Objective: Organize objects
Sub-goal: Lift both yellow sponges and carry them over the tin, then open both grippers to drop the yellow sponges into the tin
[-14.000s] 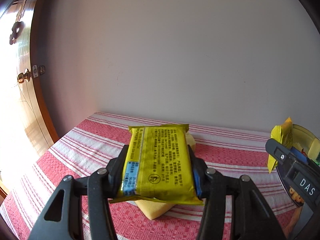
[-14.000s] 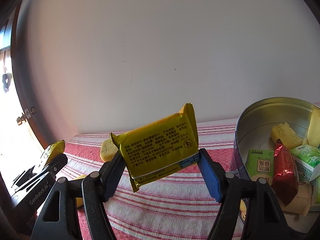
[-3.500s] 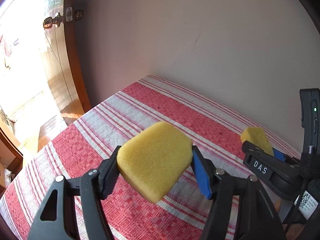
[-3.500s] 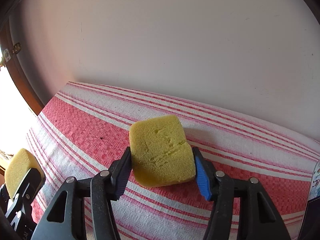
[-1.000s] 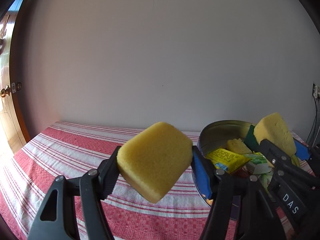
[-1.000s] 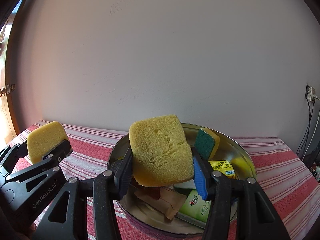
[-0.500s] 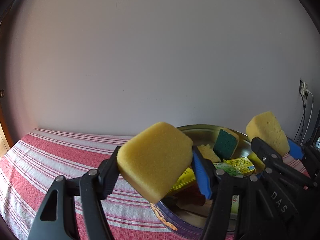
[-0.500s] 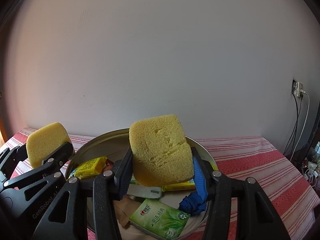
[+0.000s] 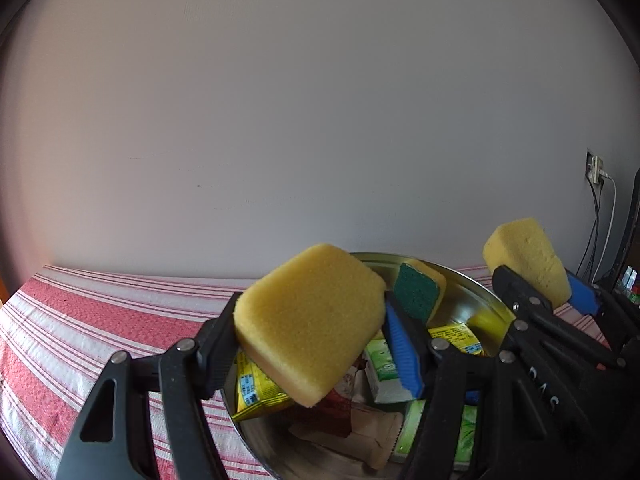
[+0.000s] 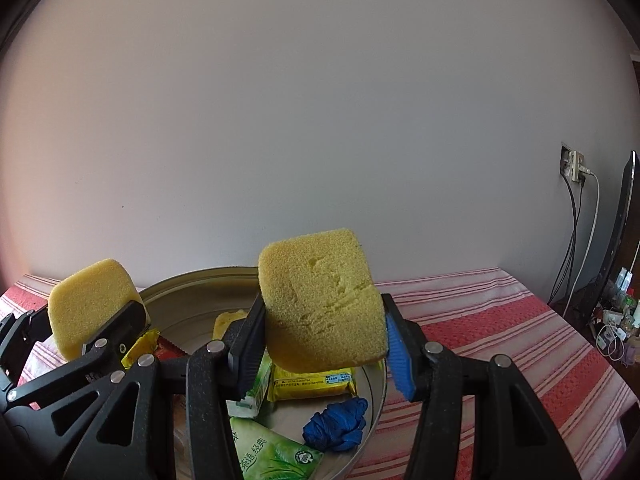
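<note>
My left gripper (image 9: 316,332) is shut on a yellow sponge (image 9: 308,320) and holds it over the near left part of a round metal tin (image 9: 476,300). My right gripper (image 10: 324,332) is shut on a second yellow sponge (image 10: 320,300) above the same tin (image 10: 184,284). The right gripper and its sponge (image 9: 528,256) show at the right of the left wrist view. The left one with its sponge (image 10: 92,300) shows at the left of the right wrist view. The tin holds a green-and-yellow scouring sponge (image 9: 418,296), yellow packets (image 10: 312,384), green packs (image 10: 272,456) and a blue bundle (image 10: 336,420).
The tin stands on a table with a red and white striped cloth (image 9: 80,320), against a plain white wall. A wall socket with cables (image 10: 576,172), a dark screen edge (image 10: 620,216) and small clutter lie off the table's right end.
Both grippers have swung right with their sponges and now sit over the tin. The tin has come closer and lower in both views; the door has left view.
</note>
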The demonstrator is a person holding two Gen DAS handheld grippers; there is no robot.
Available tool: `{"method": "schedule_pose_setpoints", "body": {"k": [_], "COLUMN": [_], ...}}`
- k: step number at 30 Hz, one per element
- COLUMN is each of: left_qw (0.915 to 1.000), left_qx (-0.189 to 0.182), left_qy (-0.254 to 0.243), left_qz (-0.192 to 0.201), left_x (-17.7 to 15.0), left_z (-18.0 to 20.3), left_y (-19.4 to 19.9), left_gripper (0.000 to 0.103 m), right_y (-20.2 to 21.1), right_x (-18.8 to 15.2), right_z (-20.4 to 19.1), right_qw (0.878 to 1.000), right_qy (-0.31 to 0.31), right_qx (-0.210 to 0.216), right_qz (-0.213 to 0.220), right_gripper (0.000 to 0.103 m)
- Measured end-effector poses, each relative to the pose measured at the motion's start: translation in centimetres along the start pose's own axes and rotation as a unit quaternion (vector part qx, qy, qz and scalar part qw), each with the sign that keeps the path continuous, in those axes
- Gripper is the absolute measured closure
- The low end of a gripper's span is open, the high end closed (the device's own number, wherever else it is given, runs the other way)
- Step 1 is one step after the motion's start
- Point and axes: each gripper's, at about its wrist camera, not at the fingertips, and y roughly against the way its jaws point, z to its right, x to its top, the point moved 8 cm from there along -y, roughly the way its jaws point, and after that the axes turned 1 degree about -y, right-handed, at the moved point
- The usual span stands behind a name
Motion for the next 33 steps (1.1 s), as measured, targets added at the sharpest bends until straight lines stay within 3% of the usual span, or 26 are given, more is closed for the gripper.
{"method": "schedule_pose_setpoints", "body": {"k": [15, 25, 33], "left_qw": [0.999, 0.9983, 0.9977], "left_qx": [0.014, 0.023, 0.033], "left_qy": [-0.006, -0.01, -0.008], "left_qz": [-0.042, -0.053, -0.059], "left_x": [-0.4, -0.8, -1.8], "left_z": [0.7, 1.5, 1.8], "left_y": [-3.2, -4.9, -6.8], "left_gripper": [0.037, 0.037, 0.037], "right_y": [-1.8, -2.3, -1.9], "right_x": [-0.4, -1.3, -1.6], "right_z": [0.1, -1.3, -2.5], "right_qw": [1.0, 0.997, 0.997], "right_qy": [-0.017, -0.043, -0.034], "right_qx": [-0.012, 0.022, 0.034], "right_qz": [-0.022, -0.056, -0.057], "right_gripper": [0.047, 0.047, 0.047]}}
